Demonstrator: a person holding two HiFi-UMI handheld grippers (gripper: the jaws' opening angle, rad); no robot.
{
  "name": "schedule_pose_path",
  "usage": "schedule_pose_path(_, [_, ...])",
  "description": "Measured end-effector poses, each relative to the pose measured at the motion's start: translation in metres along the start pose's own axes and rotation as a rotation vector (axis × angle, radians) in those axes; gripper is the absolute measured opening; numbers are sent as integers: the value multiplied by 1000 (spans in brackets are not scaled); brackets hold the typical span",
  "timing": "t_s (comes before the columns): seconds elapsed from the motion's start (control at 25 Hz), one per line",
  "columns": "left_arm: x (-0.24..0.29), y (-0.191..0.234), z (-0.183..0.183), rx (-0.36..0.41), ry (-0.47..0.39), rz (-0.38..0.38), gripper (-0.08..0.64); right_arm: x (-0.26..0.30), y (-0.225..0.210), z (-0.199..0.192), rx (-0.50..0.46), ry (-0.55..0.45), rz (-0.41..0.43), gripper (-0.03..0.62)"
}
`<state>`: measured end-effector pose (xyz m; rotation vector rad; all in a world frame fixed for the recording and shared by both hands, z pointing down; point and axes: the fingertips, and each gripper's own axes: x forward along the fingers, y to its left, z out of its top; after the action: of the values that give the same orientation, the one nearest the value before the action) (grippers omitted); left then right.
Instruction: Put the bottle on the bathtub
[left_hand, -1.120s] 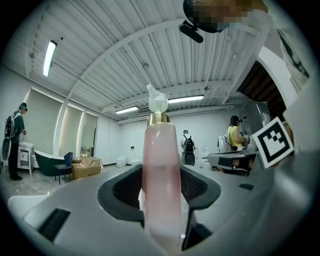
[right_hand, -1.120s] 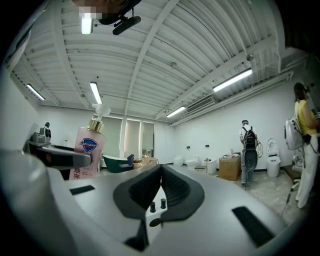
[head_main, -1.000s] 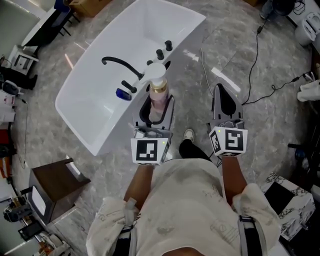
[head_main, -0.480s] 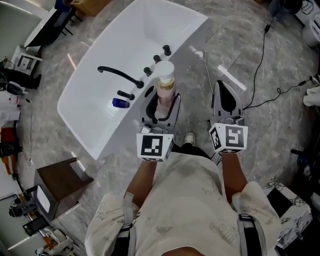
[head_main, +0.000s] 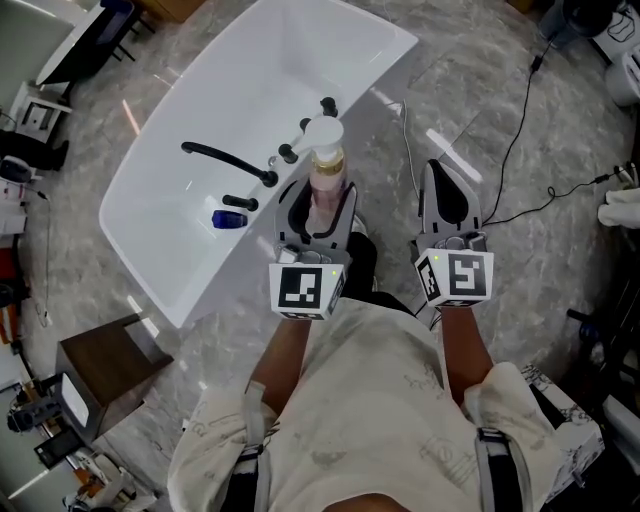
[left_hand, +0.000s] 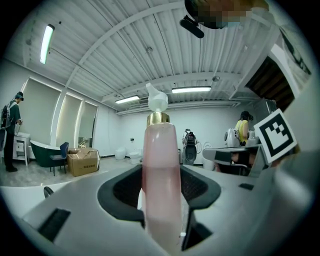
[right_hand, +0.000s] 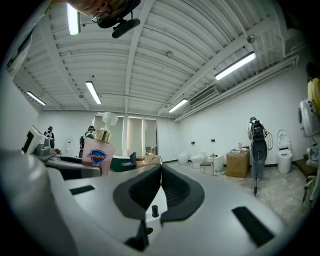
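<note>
One load only: left gripper (head_main: 318, 202) clamped on bottle (head_main: 325, 180), upright at near rim of bathtub (head_main: 250, 80) beside faucet (head_main: 225, 160), probably lined up for set-down. Right gripper (head_main: 448, 205) pinched together, empty, parked aside.

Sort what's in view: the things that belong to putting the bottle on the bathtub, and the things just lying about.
For the job: bottle; left gripper, shut on it; bathtub.

Lying about: small blue thing near the tap; cable on the floor; brown cabinet. The right gripper is shut and empty.
</note>
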<state>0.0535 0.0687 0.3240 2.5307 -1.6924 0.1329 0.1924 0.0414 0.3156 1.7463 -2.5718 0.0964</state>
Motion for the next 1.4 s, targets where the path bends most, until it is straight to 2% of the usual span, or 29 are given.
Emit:
schedule_pose_path(0.4, [96, 68, 5, -62, -14, 51, 221, 118, -6, 24, -100, -8, 91, -11])
schedule_pose_path(0.68, [152, 120, 10, -84, -18, 99, 221, 198, -12, 20, -107, 35, 125, -11])
schedule_pose_path(1.08, [193, 180, 14, -105, -32, 157, 219, 277, 3, 25, -127, 37, 181, -11])
schedule_pose_path(1.4, [218, 194, 17, -108, -34, 197, 219, 309, -3, 29, -125, 31, 220, -11])
